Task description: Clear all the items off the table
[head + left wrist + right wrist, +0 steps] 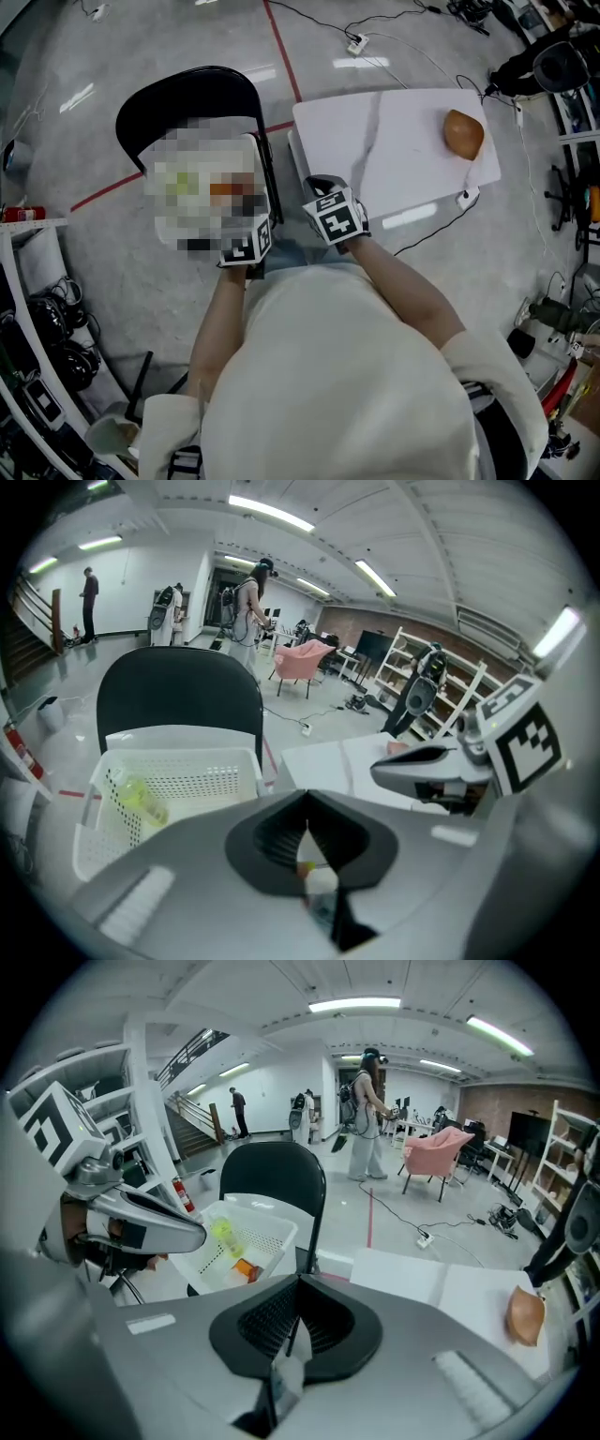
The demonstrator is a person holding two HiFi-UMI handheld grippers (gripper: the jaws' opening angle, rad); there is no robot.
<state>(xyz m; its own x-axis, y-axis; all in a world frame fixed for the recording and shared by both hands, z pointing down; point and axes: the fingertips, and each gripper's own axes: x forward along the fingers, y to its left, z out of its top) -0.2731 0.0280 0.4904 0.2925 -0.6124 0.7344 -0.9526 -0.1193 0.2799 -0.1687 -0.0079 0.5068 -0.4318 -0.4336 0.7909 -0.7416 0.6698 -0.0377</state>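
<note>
1. The left hand-held gripper (307, 829) is clenched, jaws together, beside the white basket (178, 761) on the black chair (187, 98).
2. The right hand-held gripper (295, 1312) is likewise clenched, at the tabletop's (394, 164) near-left corner.
3. A brown rounded item (463, 133) lies by the tabletop's far-right corner.

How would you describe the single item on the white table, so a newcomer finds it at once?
Find the white table right of the black chair carrying a white basket. Near its far right corner lies a rounded orange-brown lump. It alone sits on the tabletop, a warm spot on plain white.
</note>
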